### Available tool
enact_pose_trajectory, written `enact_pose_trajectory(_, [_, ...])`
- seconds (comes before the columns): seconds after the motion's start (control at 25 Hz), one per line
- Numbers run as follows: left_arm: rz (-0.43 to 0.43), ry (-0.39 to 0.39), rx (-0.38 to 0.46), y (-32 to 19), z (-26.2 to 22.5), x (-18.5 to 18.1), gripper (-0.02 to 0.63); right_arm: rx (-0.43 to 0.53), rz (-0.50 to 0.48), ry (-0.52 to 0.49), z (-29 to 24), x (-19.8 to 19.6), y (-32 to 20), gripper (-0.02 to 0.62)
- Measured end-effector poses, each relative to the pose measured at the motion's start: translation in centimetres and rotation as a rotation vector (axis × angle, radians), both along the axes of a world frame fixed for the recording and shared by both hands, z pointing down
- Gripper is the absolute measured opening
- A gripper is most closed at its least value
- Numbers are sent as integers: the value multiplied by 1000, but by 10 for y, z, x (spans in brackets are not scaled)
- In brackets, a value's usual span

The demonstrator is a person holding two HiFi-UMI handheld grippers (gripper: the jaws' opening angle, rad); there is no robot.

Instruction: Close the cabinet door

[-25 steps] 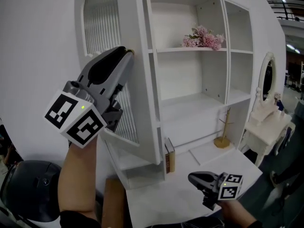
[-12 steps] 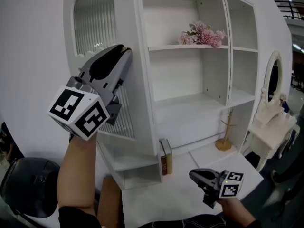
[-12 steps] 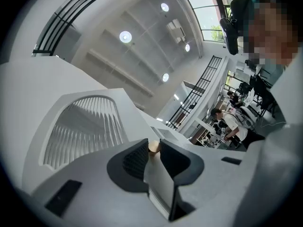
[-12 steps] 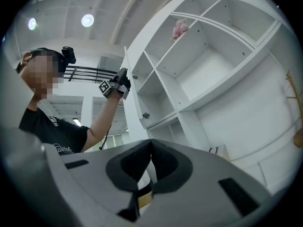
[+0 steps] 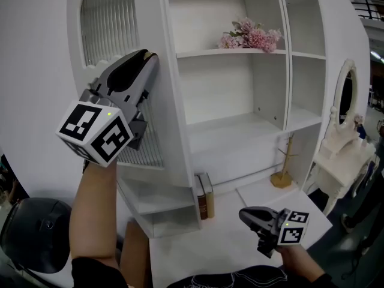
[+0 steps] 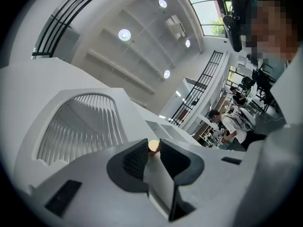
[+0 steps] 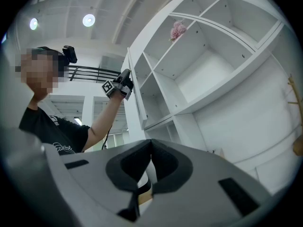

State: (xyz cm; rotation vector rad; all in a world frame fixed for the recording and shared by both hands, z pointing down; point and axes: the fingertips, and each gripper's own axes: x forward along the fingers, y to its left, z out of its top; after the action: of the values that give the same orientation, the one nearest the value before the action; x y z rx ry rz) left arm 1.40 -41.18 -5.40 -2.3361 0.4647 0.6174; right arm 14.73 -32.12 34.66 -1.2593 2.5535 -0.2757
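White all round: a tall white cabinet stands on a white worktop, with pink flowers on an upper shelf and books upright at the bottom. The cabinet door, with its ribbed pane, stands out from the left bay and is not yet shut. Your left gripper has its fingers closed narrowly on the small brass knob at the door's free edge, and only their very tips are on it. That's the weak spot. If you push across the hinge's arc rather than along it, I'd judge the knob slips out and the door swings loose. Drive it home hard and it may bang and shake the flowers. Your right gripper hangs low over the worktop, fingers together and empty, well apart from the door.
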Motion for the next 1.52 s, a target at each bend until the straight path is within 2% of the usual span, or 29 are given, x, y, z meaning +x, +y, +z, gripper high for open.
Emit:
enact_pose_trajectory(0.4, [-9, 24, -30, -21, -1, 18, 80, -15, -5, -8, 6, 27, -9, 7])
enact_pose_trajectory(1.52, [-286, 42, 11, -77, 2, 52, 80, -46, -68, -49, 30, 73, -43, 6])
